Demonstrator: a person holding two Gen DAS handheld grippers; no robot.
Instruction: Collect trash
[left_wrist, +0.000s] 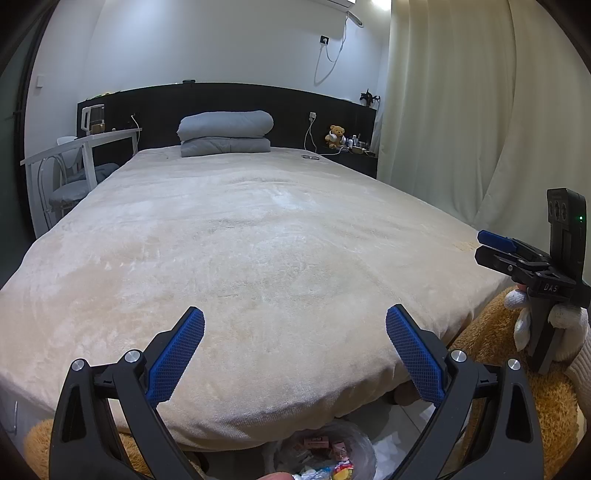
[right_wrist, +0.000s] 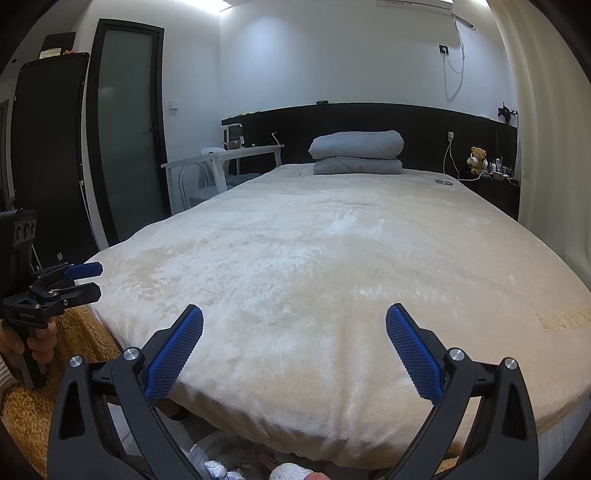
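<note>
A trash bin lined with a clear plastic bag (left_wrist: 325, 454) stands on the floor at the foot of the bed, holding several wrappers and scraps of paper; its bag also shows in the right wrist view (right_wrist: 236, 458). My left gripper (left_wrist: 294, 354) is open and empty, held above the bin and facing the bed. My right gripper (right_wrist: 294, 354) is open and empty too, beside it; it shows in the left wrist view (left_wrist: 487, 247) at the right edge. The left gripper shows at the left edge of the right wrist view (right_wrist: 88, 280). No trash shows on the blanket.
A wide bed with a beige fleece blanket (left_wrist: 258, 240) fills both views, with a folded grey duvet (left_wrist: 225, 133) at its head. A white desk and chair (left_wrist: 74, 158) stand left, a curtain (left_wrist: 461, 110) right, a nightstand with a teddy bear (left_wrist: 336, 136) beyond. A brown rug (left_wrist: 517, 369) lies underfoot.
</note>
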